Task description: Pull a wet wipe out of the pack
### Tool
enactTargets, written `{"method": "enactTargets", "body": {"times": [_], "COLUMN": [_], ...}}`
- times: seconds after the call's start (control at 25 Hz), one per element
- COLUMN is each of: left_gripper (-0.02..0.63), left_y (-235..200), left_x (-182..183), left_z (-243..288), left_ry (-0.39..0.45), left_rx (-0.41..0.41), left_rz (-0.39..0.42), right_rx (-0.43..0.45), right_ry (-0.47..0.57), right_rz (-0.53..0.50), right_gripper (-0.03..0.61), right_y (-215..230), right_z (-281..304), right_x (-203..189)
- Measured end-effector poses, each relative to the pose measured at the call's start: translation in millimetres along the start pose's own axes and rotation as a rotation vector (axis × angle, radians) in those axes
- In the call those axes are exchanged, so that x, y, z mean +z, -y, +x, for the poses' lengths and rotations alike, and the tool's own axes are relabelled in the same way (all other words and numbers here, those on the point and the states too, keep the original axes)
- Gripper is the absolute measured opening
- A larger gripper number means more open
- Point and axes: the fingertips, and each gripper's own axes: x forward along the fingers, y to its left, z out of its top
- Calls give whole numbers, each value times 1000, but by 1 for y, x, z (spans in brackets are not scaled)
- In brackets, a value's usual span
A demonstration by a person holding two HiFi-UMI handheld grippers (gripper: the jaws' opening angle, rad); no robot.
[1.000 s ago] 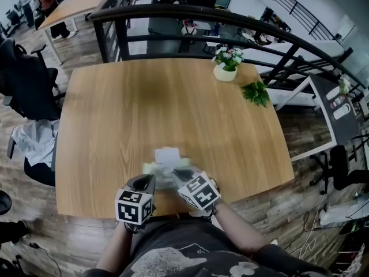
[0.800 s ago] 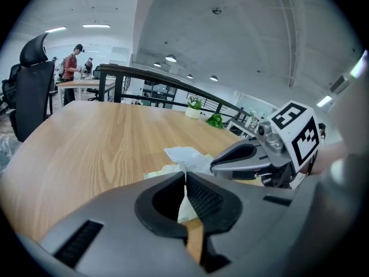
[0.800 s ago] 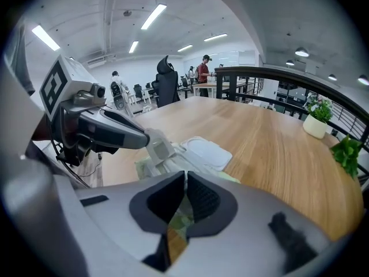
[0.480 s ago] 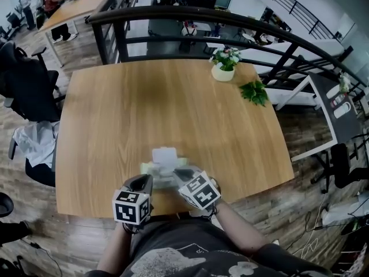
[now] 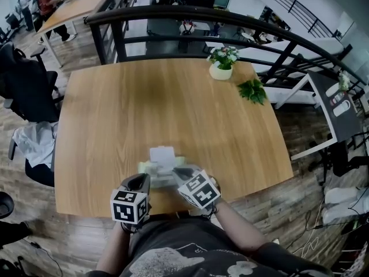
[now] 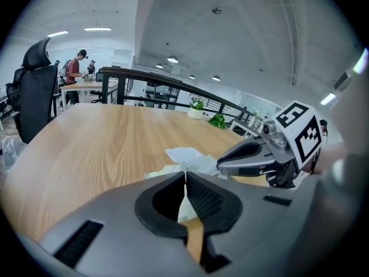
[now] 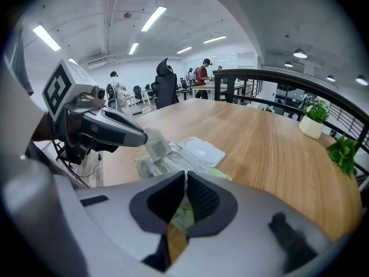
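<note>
A pale green wet-wipe pack (image 5: 147, 167) is shown lying near the front edge of a wooden table (image 5: 173, 103), directly before the person, with its white lid (image 5: 162, 154) folded open toward the far side. The left gripper (image 6: 185, 176) is seen with its jaws pressed together. In the right gripper view a small white wipe (image 7: 156, 145) is pinched at their tips and is held raised just above the pack's left part. The right gripper (image 7: 185, 176) is likewise clenched, its jaws meeting with no gap, and is placed over the pack's right side. Whether anything is pinched there cannot be told, and its tips are seen touching or just above the pack in the left gripper view. The two grippers are set close beside each other, with their tips converging on the pack. Toward the table's far right corner a white pot of flowers (image 5: 221, 68) and, near it, a green leafy sprig (image 5: 251, 90) are placed, well apart from the pack.
</note>
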Motion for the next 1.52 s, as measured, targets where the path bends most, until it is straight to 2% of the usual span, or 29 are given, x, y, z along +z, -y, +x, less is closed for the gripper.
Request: {"method": "enactTargets", "body": {"times": [1.52], "left_gripper": [23], "left_y": [4], "left_x": [-2], "left_z": [-5], "left_ry": [8], "left_rx": [4], "left_rz": [-10], "right_rx": [-80], "right_ry": [0], "right_rz": [50], "right_gripper": [34], "right_y": [29], "right_z": [-26], "right_x": [-17]}}
